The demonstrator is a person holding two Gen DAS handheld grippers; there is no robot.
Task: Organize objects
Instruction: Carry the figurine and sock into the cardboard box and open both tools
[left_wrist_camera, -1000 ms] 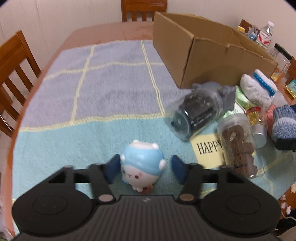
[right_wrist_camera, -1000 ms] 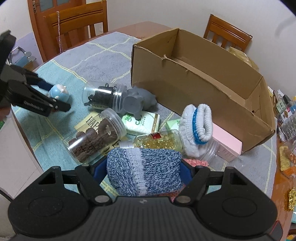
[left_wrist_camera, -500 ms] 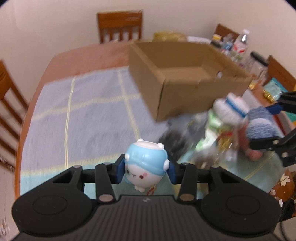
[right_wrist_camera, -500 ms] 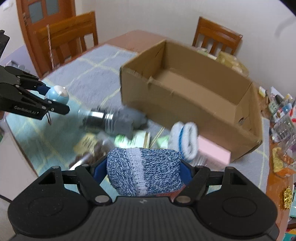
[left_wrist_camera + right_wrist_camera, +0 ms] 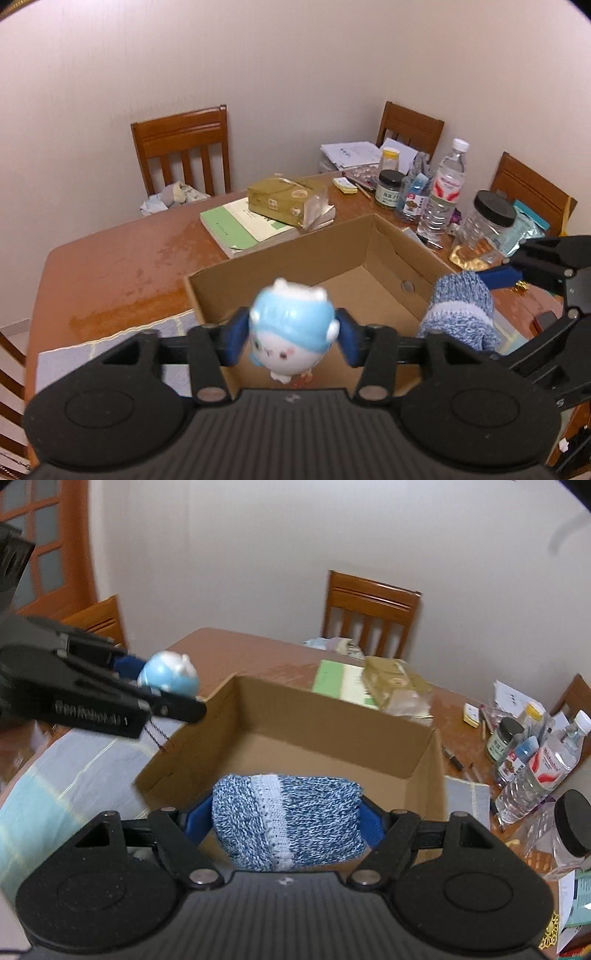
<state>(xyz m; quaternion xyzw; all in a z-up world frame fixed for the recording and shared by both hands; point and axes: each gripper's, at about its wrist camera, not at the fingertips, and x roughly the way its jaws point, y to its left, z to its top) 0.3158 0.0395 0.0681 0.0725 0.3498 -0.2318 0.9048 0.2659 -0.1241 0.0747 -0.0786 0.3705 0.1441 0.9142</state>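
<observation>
A small blue-and-white toy figure [image 5: 291, 332] sits between the blue pads of my left gripper [image 5: 291, 345], above the near left corner of the open cardboard box [image 5: 280, 266]. The jaws are opening; the toy is blurred while the fingers stay sharp, so it looks loose. The right wrist view shows the same toy [image 5: 170, 675] over the box's left rim [image 5: 184, 746]. My right gripper [image 5: 286, 827] has a rolled blue-and-white knit sock [image 5: 288, 823] between its pads over the box; its jaws are opening too, with the pads still against the sock. The box floor looks bare.
Behind the box lie a green book [image 5: 229, 229] and a gold wrapped packet [image 5: 284, 199]. Bottles and jars, among them a water bottle [image 5: 443, 192] and a black-lidded jar [image 5: 487, 225], crowd the right side. Wooden chairs [image 5: 184, 147] ring the table. A checked cloth [image 5: 55, 775] covers the near left.
Both grippers rose from the cloth and moved over the open box, carrying the toy and the sock. The toy, sharp before, is now blurred between the left pads.
</observation>
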